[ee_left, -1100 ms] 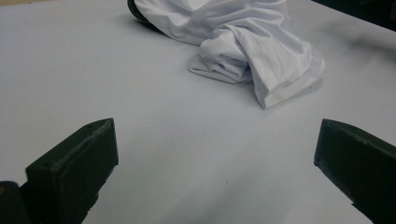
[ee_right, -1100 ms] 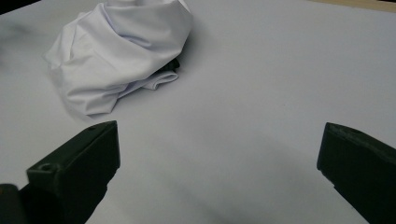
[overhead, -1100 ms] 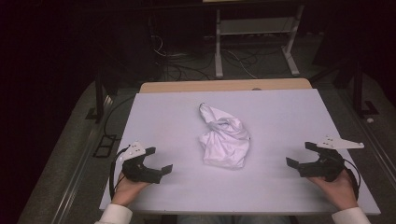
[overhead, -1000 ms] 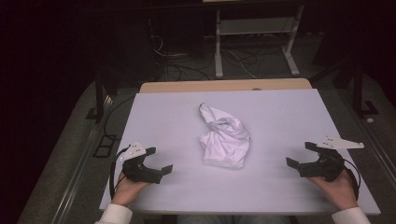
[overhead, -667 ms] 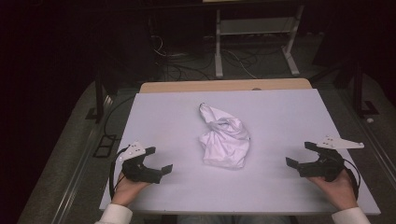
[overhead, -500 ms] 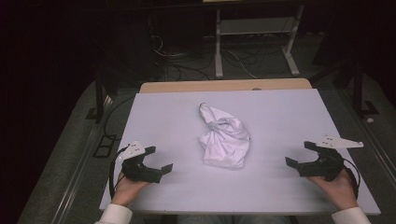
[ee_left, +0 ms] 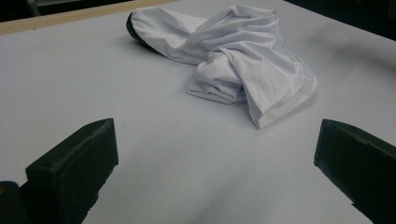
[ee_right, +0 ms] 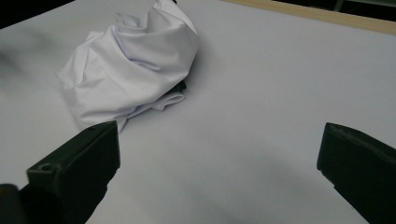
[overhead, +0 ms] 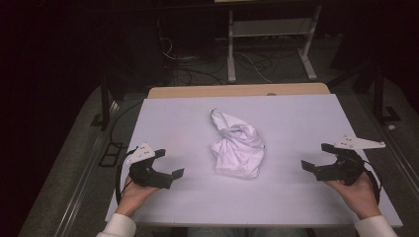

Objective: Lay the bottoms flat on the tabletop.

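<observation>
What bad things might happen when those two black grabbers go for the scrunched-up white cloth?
1. The crumpled white cloth lies bunched in overlapping folds, so a hand-held gripper may pinch several layers at once and lift a lump rather than one edge.
2. The left hand-held gripper and right hand-held gripper sit open, well apart from the cloth; closing from both sides could push it across the smooth white table rather than catching it.
</observation>
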`<state>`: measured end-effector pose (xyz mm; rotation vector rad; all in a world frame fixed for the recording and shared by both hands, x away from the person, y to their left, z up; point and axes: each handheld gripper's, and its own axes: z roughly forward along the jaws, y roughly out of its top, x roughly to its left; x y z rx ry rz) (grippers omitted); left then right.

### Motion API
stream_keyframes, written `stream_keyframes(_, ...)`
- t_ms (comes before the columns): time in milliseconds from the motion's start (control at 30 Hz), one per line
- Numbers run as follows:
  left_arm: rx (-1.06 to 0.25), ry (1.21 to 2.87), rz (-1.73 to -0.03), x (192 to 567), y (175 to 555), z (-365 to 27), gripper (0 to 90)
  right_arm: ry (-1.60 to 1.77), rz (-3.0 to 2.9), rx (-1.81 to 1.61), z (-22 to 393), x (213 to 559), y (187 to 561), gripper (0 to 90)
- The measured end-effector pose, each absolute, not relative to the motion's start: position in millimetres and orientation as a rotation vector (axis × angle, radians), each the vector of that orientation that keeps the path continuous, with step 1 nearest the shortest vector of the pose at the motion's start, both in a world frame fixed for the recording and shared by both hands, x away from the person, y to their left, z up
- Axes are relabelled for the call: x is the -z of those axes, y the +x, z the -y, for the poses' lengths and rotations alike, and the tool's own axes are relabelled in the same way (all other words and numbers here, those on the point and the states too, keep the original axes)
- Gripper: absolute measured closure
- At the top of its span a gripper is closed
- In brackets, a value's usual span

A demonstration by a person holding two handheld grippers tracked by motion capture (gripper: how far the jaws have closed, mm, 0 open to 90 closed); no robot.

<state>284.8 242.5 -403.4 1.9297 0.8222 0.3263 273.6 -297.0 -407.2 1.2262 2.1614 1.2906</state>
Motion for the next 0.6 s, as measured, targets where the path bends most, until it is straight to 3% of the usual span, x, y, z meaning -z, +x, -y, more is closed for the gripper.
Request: stream_keyframes(600, -0.344, 1.952, -0.791, 378, 306, -234, 0.0, 1.179, -2.219, -1.28, 277, 393, 296, 0.0)
